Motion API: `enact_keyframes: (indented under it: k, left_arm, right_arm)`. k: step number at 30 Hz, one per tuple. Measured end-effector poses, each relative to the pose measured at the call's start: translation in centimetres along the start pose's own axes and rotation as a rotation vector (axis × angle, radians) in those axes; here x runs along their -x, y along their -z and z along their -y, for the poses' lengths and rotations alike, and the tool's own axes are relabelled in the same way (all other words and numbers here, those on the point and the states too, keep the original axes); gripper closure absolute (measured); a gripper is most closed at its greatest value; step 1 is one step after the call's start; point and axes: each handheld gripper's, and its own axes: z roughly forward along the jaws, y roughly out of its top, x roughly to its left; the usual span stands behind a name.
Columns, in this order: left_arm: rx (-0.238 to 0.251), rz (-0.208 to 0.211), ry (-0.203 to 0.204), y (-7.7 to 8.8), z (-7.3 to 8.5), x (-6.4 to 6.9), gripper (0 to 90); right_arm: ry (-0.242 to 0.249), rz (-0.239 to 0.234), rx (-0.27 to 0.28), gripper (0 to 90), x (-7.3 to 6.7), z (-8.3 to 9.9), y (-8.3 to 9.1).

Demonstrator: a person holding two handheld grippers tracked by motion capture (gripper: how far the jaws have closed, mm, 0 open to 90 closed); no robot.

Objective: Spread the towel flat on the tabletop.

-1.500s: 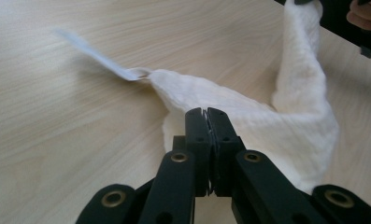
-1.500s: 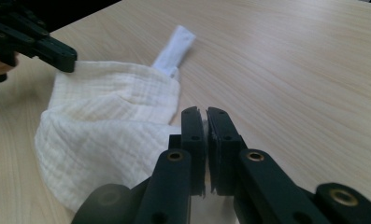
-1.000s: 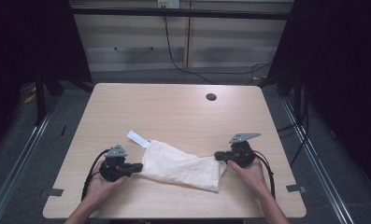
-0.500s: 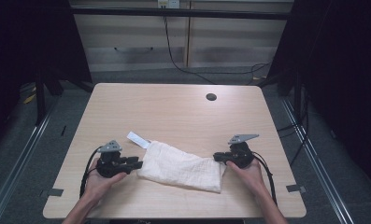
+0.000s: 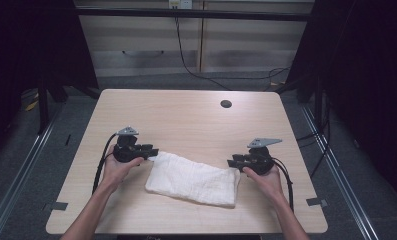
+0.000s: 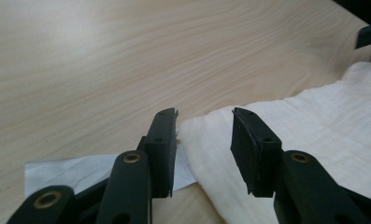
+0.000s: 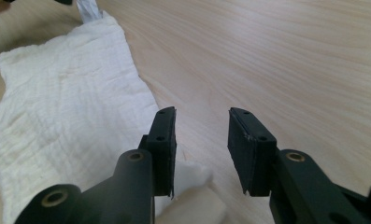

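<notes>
The folded white crinkled cotton cloth [image 5: 193,179] lies flat on the near middle of the pale wood-grain table [image 5: 186,120]. The left gripper [image 5: 147,150] sits at the cloth's left corner, jaws just opened and parted, clamping nothing; a white paper tag [image 6: 75,169] lies under it. The right gripper [image 5: 234,162], jaws likewise just opened, rests at the cloth's right edge, empty. Farther back is a dark round hole [image 5: 226,104]

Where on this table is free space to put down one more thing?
The far half of the table is bare, from the white cloth up to the round hole. The near middle is crowded: cloth between the left gripper and right gripper.
</notes>
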Motion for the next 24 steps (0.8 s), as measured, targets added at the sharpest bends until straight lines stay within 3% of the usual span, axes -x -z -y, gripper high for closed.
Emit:
enact_keyframes:
  k: [2,5,11,14,18,19,24]
  left_arm:
    - [-0.032,-0.019,0.005,-1.4,0.5,-0.5,58.8]
    - [-0.013,0.005,0.027,-2.1,0.6,-0.7,56.7]
    - [-0.021,0.013,-0.01,-2.7,0.4,0.1,55.4]
    - [-0.028,-0.01,-0.043,-2.7,0.5,0.5,55.0]
    - [-0.046,-0.065,-0.127,-2.8,0.6,1.0,70.1]
    - [-0.058,-0.066,-0.152,-2.7,0.7,1.2,80.1]
    - [-0.051,-0.043,-0.143,-2.3,1.3,1.4,88.0]
  right_arm:
    - [-0.008,0.007,0.002,61.3,0.2,0.0,0.3]
    - [-0.008,0.009,0.007,60.8,0.4,0.1,0.5]
    - [-0.012,0.009,0.004,60.0,0.4,0.1,0.4]
    - [-0.009,0.005,-0.003,59.6,0.2,0.1,0.4]
    - [-0.012,0.004,-0.005,59.5,0.1,0.1,0.3]
    - [-0.011,0.005,-0.006,59.4,0.1,0.2,0.3]
    - [-0.013,0.006,-0.009,59.7,0.1,0.3,0.4]
